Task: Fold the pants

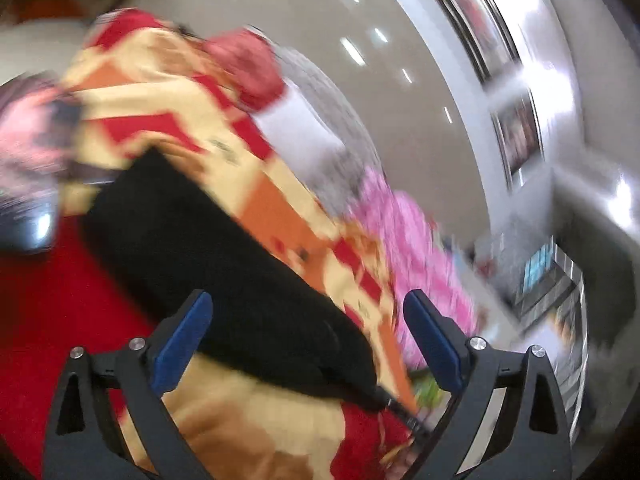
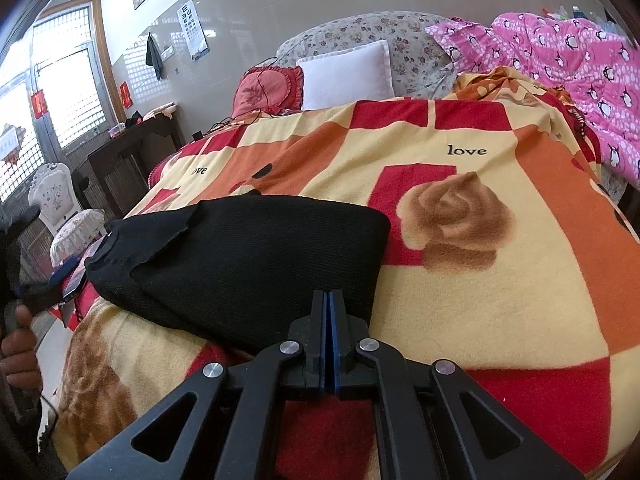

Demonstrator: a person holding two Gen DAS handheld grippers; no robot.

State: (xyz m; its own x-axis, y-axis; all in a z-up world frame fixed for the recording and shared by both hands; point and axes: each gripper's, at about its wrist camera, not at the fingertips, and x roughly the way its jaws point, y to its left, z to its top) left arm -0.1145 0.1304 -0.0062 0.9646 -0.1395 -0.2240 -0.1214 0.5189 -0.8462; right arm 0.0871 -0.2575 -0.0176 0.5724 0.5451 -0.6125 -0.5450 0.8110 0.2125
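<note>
Nearest in the right wrist view, the right gripper (image 2: 329,300) has its blue-padded fingers pressed flat together, their tips at the near edge of the folded black knit pants (image 2: 248,256); whether a bit of that fabric is pinched between them cannot be told. The pants lie in a thick folded bundle on the red, orange and cream blanket printed with brown roses (image 2: 460,280), towards the bed's left edge, with a looser end running out to that edge. At the far left of this view a bare hand (image 2: 20,352) grips a dark handle, probably the other tool.

In the blurred, tilted left wrist view, the left gripper (image 1: 308,332) stands wide open with nothing between its blue pads, and the black pants (image 1: 224,248) lie just beyond them on the blanket (image 1: 180,104).

Further back, at the head of the bed, a white square pillow (image 2: 348,72) leans beside a red ruffled cushion (image 2: 268,88). A pink penguin-print quilt (image 2: 560,64) is heaped along the bed's far right side.
</note>
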